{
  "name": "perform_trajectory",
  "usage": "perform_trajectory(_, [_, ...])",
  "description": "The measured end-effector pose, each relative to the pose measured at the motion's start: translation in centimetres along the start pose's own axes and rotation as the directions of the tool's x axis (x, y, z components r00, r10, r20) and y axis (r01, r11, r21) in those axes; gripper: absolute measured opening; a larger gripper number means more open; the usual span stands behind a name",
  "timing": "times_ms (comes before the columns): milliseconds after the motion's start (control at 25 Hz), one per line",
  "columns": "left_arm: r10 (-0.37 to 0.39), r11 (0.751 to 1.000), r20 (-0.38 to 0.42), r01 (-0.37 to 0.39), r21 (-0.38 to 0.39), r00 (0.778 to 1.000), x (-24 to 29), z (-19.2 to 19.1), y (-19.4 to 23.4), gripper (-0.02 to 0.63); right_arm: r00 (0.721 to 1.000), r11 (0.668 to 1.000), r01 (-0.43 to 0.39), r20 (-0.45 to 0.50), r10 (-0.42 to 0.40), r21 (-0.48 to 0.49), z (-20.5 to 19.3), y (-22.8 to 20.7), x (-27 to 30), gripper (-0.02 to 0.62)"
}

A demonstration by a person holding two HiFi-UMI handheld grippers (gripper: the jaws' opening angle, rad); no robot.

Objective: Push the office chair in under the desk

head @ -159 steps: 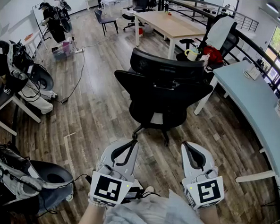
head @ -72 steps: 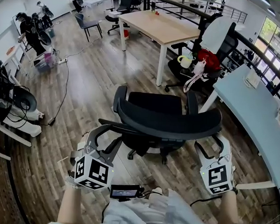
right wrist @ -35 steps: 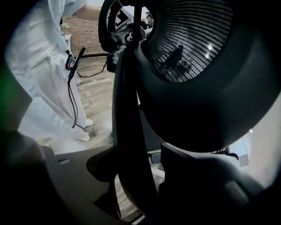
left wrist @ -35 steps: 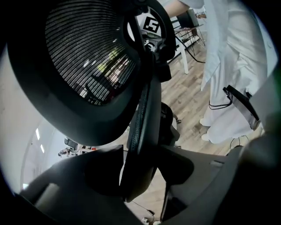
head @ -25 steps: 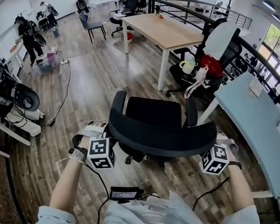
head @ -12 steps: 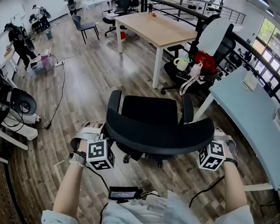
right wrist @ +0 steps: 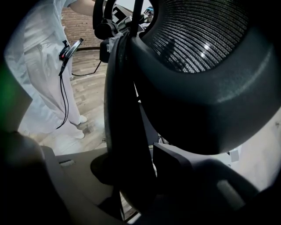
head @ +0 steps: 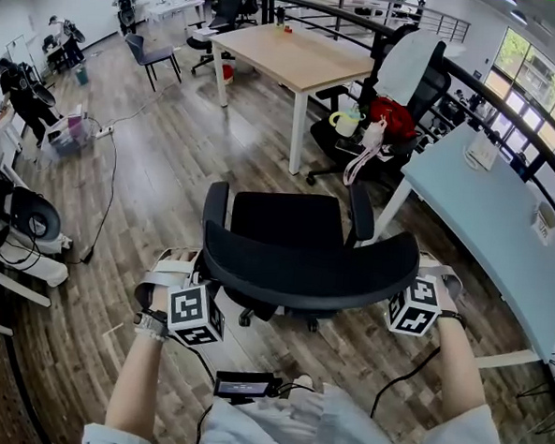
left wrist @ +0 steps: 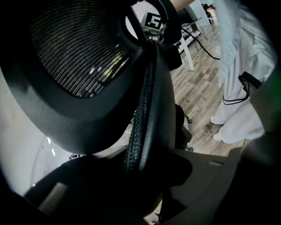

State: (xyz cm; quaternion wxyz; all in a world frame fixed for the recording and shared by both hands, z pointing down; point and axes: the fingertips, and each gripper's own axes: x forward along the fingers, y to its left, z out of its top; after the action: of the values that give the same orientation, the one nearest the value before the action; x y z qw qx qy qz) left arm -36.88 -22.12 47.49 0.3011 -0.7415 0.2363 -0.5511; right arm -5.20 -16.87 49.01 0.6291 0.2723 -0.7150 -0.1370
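Stands behind chair (head: 308, 265) with both forearms reaching forward and down, one to each end of the curved mesh backrest. Pinches the backrest's left edge in left gripper (head: 183, 262), having just been closing its jaws onto the rim. Pinches the right edge in right gripper (head: 432, 271) likewise, jaws also just closing, with the rim between the fingers. Presents marker cubes (head: 195, 315) upward, showing black-and-white square codes. Finds chair on wood floor (head: 169, 163), seat facing away, beside the pale blue desk (head: 503, 216) at right and not yet under it. Carries small black device (head: 242, 385) at the waist, print too small to read.
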Motion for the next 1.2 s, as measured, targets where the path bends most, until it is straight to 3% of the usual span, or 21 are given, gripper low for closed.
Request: perform_trajectory(1200, [-0.023, 0.995, 0.042, 0.019, 0.093, 0.999, -4.0, 1.1, -4.2, 0.146, 0.998, 0.997, 0.04, -0.048, -0.037, 0.062, -0.7, 6.9, -4.8, 0.163])
